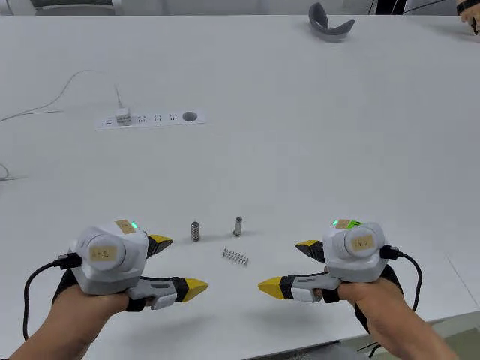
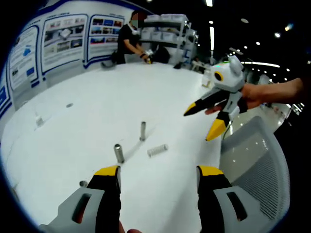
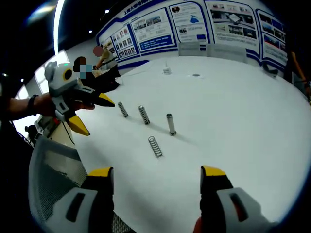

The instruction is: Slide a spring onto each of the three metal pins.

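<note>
- Nearest us, we're holding the left gripper (image 1: 186, 262) and the right gripper (image 1: 281, 265) low over the near edge of the white table (image 1: 337, 135), one on each side. Both are gaping wide with nothing between the jaws, so no spring is being carried right now.
- Just past the jaw tips, between the two grippers, a loose spring (image 1: 235, 256) is lying on its side on the table, touching neither gripper nor any pin.
- A bit farther on, the bare pin (image 1: 238, 226) is standing upright with its smooth shaft showing and no coil on it. It's sitting near the loose spring but clear of it.
- To its left, the sprung pin (image 1: 195, 230) is looking ribbed all the way up, so we're reading it as already wearing its spring.
- Farther left again, close to the left gripper's jaw tip, we're picking out a third pin (image 3: 122, 109) in the right gripper view. It's looking coiled too, though it's small there, so we're not swearing to it.
- Way out at the far left, a power strip (image 1: 150, 118) is just sitting there, not part of this.
- So we're guessing two of three are done. What's remaining is grabbing that loose spring and sliding it down onto the bare pin.
</note>
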The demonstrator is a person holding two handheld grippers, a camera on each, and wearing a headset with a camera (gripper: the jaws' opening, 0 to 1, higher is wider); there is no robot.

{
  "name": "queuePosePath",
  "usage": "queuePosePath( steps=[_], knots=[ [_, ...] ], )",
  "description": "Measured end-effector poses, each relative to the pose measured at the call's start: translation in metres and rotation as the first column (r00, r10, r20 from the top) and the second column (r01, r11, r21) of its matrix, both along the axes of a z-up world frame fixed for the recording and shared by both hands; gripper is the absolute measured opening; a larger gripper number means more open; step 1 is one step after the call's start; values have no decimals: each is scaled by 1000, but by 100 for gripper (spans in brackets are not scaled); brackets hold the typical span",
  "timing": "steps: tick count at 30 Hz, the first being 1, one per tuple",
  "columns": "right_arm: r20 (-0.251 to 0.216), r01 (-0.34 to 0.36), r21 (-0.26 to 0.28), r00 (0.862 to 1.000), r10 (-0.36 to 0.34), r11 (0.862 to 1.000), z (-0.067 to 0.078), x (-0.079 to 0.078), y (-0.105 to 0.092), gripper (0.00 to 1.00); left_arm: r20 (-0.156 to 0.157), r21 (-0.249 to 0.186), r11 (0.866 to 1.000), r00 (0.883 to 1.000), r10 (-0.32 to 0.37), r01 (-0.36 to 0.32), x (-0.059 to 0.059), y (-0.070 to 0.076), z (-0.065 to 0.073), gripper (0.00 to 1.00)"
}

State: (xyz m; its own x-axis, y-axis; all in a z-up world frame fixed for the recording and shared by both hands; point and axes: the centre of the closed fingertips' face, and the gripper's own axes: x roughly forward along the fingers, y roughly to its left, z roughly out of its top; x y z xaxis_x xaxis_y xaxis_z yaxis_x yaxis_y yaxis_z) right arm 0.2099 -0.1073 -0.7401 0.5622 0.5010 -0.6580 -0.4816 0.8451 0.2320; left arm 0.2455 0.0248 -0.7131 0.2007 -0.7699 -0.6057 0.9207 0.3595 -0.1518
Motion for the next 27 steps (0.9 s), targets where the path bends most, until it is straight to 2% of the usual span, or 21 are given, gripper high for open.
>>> queuePosePath(
  steps=[8,11,17,20,27],
  knots=[
    [-4,4,6,1000,-3,1000,1,-2,-6,75,3,36,996,997,-78,77,1,-18,-8,65],
    [-5,8,9,1000,-8,1000,1,-3,-7,75,17,68,991,993,-114,112,-1,-22,-12,65],
    [-16,3,12,1000,-3,1000,-3,-6,-10,75,19,96,982,986,-164,162,-1,-36,-21,65],
    [-18,7,20,1000,-7,1000,-3,-7,-10,75,24,123,973,980,-199,195,1,-40,-28,63],
    [-21,1,20,1000,-1,1000,-3,-9,-11,75,17,140,960,969,-247,242,5,-54,-41,62]
  ],
)
